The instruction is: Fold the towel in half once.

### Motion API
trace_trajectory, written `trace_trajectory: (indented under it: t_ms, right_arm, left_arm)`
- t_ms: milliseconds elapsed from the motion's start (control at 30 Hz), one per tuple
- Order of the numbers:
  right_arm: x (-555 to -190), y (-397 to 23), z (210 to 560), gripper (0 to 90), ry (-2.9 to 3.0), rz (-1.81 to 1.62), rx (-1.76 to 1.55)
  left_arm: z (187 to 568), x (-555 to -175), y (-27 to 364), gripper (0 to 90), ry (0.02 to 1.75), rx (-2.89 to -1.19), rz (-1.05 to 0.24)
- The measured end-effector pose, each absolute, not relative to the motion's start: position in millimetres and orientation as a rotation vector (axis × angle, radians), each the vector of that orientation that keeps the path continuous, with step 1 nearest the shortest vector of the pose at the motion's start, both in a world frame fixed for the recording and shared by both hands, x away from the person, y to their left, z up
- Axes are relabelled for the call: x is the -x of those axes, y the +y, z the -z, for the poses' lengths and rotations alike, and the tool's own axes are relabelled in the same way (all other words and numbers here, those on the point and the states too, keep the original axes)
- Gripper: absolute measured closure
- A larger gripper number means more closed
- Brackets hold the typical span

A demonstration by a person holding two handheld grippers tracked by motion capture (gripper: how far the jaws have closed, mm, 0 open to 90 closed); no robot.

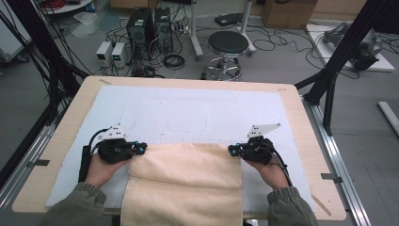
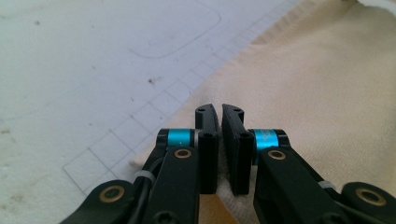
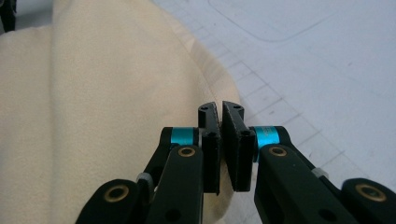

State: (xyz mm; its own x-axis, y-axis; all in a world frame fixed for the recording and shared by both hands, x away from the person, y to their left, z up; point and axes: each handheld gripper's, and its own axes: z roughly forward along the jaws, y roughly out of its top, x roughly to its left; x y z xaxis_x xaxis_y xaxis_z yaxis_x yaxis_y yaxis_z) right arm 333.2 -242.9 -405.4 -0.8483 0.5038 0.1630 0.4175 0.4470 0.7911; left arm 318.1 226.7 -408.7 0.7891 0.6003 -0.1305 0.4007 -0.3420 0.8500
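Note:
A cream towel [image 1: 183, 174] lies folded at the front middle of the table, and its near part hangs over the front edge. My left gripper [image 1: 141, 149] is at the fold's far left corner, jaws shut on the towel's edge. In the left gripper view the left gripper [image 2: 219, 116] is pressed together with a bit of cloth pinched low between the pads, and the towel [image 2: 317, 84] spreads to the right. My right gripper [image 1: 231, 150] holds the far right corner. In the right gripper view the right gripper [image 3: 220, 114] is shut over the towel's [image 3: 93, 93] rounded edge.
A white mat [image 1: 188, 108] with faint printed outlines covers the wooden table [image 1: 75, 122]. Beyond the far edge, a black stool [image 1: 228, 44], computer towers [image 1: 141, 28] and cables stand on the floor. Black frame posts [image 1: 339, 56] rise at both sides.

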Motion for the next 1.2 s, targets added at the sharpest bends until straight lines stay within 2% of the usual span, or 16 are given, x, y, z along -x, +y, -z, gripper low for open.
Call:
trace_trajectory:
  t_ms: [233, 533, 967, 1200]
  right_arm:
    - [-320.1, -245.8, 386.9, 85.8, 2.563, -1.405, -0.773]
    - [-285.6, -247.1, 370.2, 85.8, 2.534, -1.477, -0.663]
    - [-247.1, -239.5, 379.0, 85.7, 2.593, -1.489, -0.58]
    - [-221.9, -238.5, 379.7, 85.6, 2.626, -1.511, -0.535]
  left_arm:
    - [401.2, -304.5, 231.6, 84.3, 0.703, -1.984, -0.274]
    - [392.8, -272.7, 236.3, 83.7, 0.616, -1.979, -0.282]
    - [402.4, -228.4, 241.0, 83.4, 0.515, -2.068, -0.234]
    - [407.3, -209.3, 242.4, 82.6, 0.455, -2.108, -0.155]
